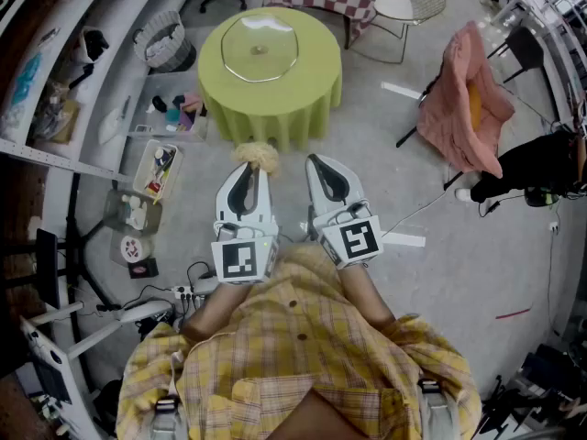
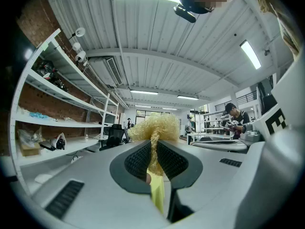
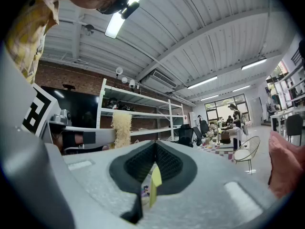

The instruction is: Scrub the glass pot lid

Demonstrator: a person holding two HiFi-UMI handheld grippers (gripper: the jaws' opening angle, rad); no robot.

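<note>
The glass pot lid (image 1: 260,49) lies flat on a round table under a green cloth (image 1: 303,99), some way ahead of both grippers. My left gripper (image 1: 249,166) is shut on a yellow fibrous scrubber (image 1: 257,157), whose tuft sticks out past the jaw tips. In the left gripper view the scrubber (image 2: 155,128) is pinched between the dark pads of the left gripper (image 2: 153,144). My right gripper (image 1: 318,161) is held beside it, jaws together and empty. The right gripper (image 3: 155,149) shows shut in its own view, with the scrubber (image 3: 121,128) off to its left.
Metal shelving (image 1: 55,108) with boxes and a tray of small items runs along the left. A wire basket (image 1: 165,39) stands by the table. A chair draped in pink cloth (image 1: 468,99) is at right, a white wire chair (image 1: 408,7) behind. Cables cross the floor.
</note>
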